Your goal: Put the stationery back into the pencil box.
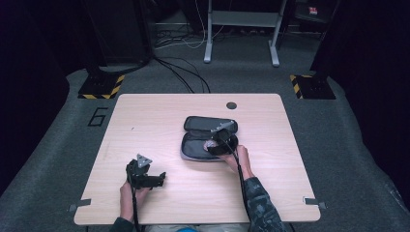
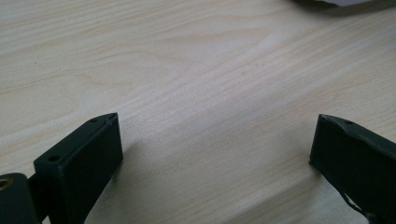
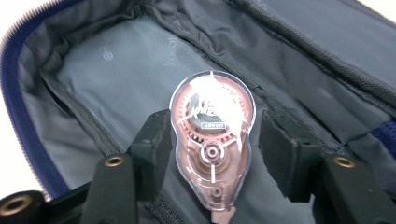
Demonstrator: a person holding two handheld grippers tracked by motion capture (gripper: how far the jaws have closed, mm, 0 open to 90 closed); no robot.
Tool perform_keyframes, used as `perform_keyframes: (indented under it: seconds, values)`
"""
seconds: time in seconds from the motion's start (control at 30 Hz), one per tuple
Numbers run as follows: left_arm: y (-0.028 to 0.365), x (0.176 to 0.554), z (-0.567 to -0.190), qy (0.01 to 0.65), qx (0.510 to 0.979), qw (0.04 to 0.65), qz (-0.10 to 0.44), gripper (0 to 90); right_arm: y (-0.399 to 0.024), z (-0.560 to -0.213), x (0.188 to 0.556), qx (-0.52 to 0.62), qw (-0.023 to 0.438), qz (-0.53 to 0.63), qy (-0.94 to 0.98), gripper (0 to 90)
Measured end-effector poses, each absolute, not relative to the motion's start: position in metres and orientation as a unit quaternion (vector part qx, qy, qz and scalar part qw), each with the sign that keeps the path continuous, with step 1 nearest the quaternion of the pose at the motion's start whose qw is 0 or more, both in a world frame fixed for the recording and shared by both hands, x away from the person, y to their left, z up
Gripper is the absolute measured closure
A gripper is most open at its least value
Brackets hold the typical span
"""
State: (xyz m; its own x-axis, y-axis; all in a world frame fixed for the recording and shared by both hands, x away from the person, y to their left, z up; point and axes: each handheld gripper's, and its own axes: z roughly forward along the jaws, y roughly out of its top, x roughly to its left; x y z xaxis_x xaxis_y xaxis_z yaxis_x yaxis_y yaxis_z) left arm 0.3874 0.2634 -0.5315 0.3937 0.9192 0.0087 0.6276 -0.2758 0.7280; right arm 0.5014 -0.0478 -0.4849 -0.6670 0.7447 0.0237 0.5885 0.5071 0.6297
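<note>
Correction tape (image 3: 212,149), a clear pinkish dispenser with its gears showing, sits between the fingers (image 3: 152,144) of the right gripper (image 1: 218,145) inside the open pencil case (image 1: 193,151), over the grey lining of the near half. In the right gripper view the left finger touches the dispenser's side, while the right one (image 3: 285,154) stands just beside it with a slim gap, so the fingers are partly open and I cannot tell whether the tape is being let go or is about to be pinched. The tape appears to lie flat on the lining, nose toward the gripper.

If the step is placing, it is best done by opening the fingers evenly and only a little further, so neither pad drags the dispenser sideways, then lifting straight back along the gripper's own line, clear of the zipper edge (image 3: 18,93) and the fabric fold at the hinge. If it is picking, the fingers should close squarely on the flat sides near the widest part, where the smooth plastic is least likely to squirt out.

Over on the left, the left gripper (image 1: 145,176) rests on the desk (image 2: 196,70), well apart from the case, its fingers (image 2: 88,149) spread wide and holding nothing. It could steady the case's near rim if the soft shell shifts.
</note>
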Motion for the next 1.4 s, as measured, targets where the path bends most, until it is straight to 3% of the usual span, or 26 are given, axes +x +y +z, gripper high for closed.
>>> perform_keyframes:
  seconds: [0.4, 0.9, 1.4]
  values:
    - [0.263, 0.387, -0.532, 0.504, 0.767, 0.329, 0.221, 2.3, -0.063, -0.467, 0.492, 0.385, 0.117, 0.335, 0.852, 16.7]
    - [0.264, 0.387, -0.531, 0.502, 0.770, 0.326, 0.221, 2.3, -0.105, -0.437, 0.446, 0.389, 0.154, 0.358, 0.835, 8.1]
    - [0.263, 0.387, -0.532, 0.506, 0.766, 0.330, 0.222, 2.3, -0.177, -0.455, 0.408, 0.450, 0.198, 0.341, 0.801, 3.8]
